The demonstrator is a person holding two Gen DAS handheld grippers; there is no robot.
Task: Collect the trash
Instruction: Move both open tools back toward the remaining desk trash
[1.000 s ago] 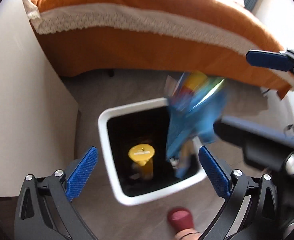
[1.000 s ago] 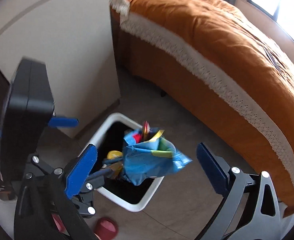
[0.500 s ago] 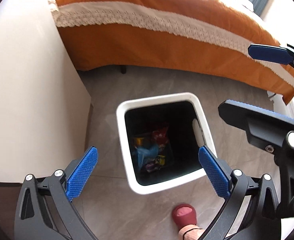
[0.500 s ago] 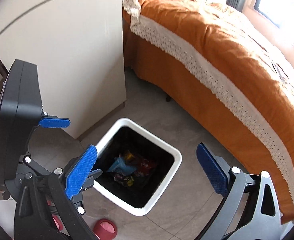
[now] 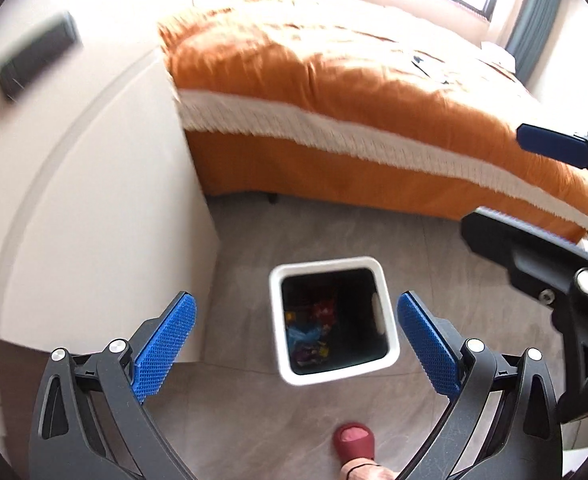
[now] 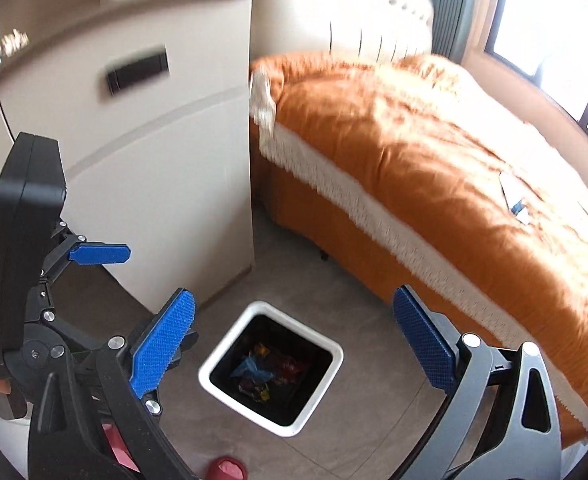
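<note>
A white square trash bin stands on the grey floor beside the bed. Colourful wrappers, one of them blue, lie at its dark bottom. My left gripper hangs high above the bin, open and empty. My right gripper is also open and empty, well above the bin; the left gripper's body shows at its left. White paper scraps lie on the bed cover.
An orange-covered bed with a white lace trim fills the far side. A white cabinet stands left of the bin. A person's foot in a red slipper is near the bottom edge.
One second ago the blue bag was dropping from between the right gripper's open fingers into the bin; now it lies inside. Both grippers have risen and tilted up, showing more bed and window.
</note>
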